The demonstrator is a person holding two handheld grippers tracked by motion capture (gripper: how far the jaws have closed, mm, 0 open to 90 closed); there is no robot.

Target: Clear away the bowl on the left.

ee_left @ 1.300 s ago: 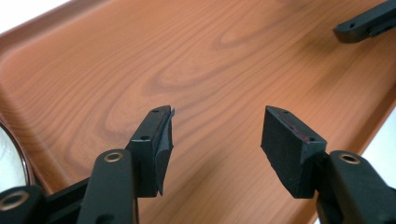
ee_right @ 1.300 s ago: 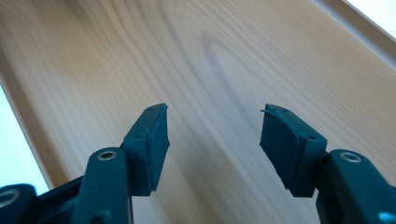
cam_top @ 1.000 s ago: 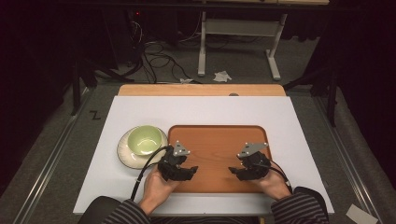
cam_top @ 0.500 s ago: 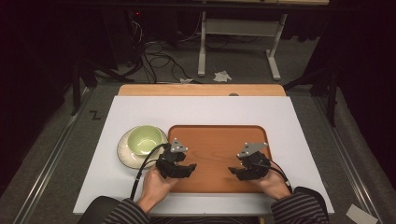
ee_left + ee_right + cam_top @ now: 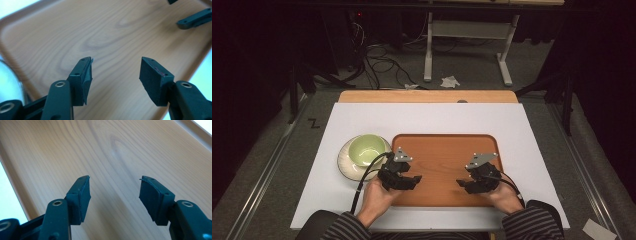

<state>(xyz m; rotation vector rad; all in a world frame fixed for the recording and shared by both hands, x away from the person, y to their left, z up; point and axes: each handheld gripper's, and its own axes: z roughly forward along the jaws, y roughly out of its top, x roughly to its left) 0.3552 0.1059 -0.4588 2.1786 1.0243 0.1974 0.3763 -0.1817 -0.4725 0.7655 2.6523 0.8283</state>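
Over the wooden tray [image 5: 447, 150], the left gripper [image 5: 412, 179] has edged slightly toward the bowl [image 5: 367, 149]; both grippers' jaws gape, released and empty.

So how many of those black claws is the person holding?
2. The left claw is over the tray's near-left part, beside the bowl on its plate. The right claw is over the tray's near-right part. Both are open and hold nothing.
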